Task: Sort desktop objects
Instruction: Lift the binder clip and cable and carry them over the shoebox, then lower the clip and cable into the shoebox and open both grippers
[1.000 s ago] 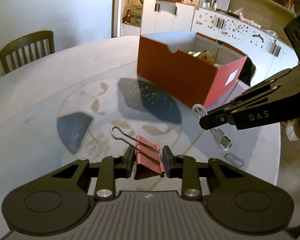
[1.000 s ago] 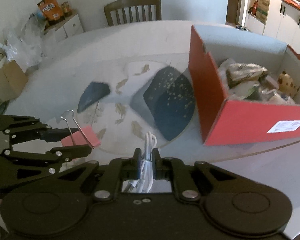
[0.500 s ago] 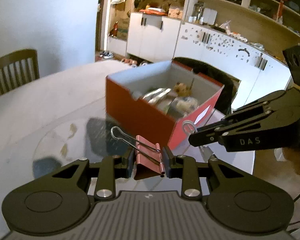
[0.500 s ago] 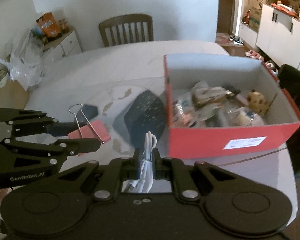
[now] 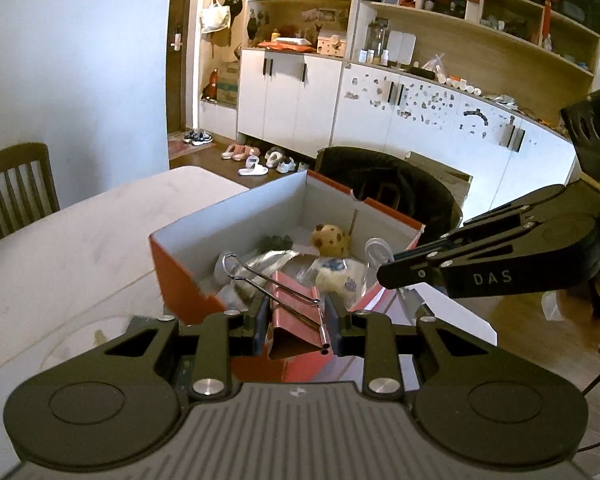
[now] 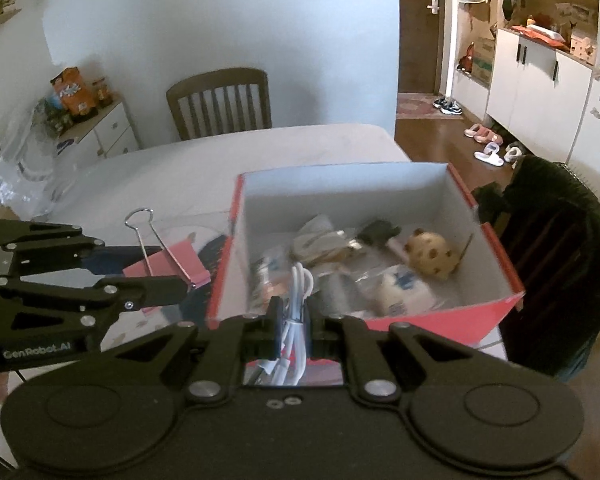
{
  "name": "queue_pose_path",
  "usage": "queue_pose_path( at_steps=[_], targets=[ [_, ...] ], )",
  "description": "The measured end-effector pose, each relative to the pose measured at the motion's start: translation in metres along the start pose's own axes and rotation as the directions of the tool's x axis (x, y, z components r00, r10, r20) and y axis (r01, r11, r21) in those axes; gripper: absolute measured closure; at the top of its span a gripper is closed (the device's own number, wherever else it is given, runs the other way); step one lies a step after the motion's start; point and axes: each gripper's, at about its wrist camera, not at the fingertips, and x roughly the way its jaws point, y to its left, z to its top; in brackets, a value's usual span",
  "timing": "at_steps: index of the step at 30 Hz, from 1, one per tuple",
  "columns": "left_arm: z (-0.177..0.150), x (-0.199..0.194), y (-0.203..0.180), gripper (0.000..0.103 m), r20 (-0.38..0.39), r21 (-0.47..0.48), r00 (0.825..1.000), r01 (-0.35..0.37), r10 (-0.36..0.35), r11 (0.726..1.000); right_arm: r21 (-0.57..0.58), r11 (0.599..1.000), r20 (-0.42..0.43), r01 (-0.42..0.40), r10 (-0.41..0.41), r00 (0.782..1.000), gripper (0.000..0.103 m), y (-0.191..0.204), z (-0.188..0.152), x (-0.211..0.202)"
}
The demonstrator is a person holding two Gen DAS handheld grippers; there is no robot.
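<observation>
My left gripper (image 5: 296,322) is shut on a pink binder clip (image 5: 292,300) with wire handles, held in the air by the near left corner of the red box (image 5: 180,280). My right gripper (image 6: 291,312) is shut on a coiled white cable (image 6: 296,300), over the box's near wall (image 6: 440,322). In the right wrist view the left gripper (image 6: 180,280) and the binder clip (image 6: 168,260) hang left of the box. From the left wrist view the right gripper (image 5: 384,270) shows at the right with the cable (image 5: 376,248) at its tip. Several wrapped items and a spotted ball (image 6: 430,254) lie inside the box.
The box stands near the edge of a pale round table (image 6: 180,168). A dark chair (image 6: 556,264) is right behind the box and a wooden chair (image 6: 220,100) at the table's far side. White cabinets (image 5: 292,96) line the far wall.
Both grippers have risen and moved toward the red box, each keeping its hold. The box interior now lies below and ahead of them; the table's patterned centre has dropped out of view.
</observation>
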Motion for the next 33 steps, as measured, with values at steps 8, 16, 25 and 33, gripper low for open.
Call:
queue_pose_path(
  at_steps=[8, 16, 25, 33],
  targets=[
    [0.024, 0.037, -0.019, 0.075, -0.031, 0.001, 0.999, -0.015, 0.015, 1.0, -0.018, 1.0, 0.007, -0.005, 0.005, 1.0, 0.093, -0.041, 0.014, 0.009],
    [0.045, 0.085, -0.018, 0.075, -0.087, -0.031, 0.994, -0.063, 0.06, 0.998, -0.027, 1.0, -0.002, -0.012, 0.012, 1.0, 0.093, -0.074, 0.032, 0.034],
    [0.045, 0.125, -0.005, 0.075, -0.173, -0.065, 0.979, -0.119, 0.107, 0.991, -0.043, 0.998, -0.037, -0.043, 0.042, 0.998, 0.093, -0.088, 0.041, 0.074],
    [0.036, 0.149, 0.001, 0.075, -0.254, -0.097, 0.961, -0.136, 0.107, 0.986, -0.072, 0.995, -0.103, -0.064, 0.056, 0.993, 0.093, -0.086, 0.037, 0.11]
  ],
)
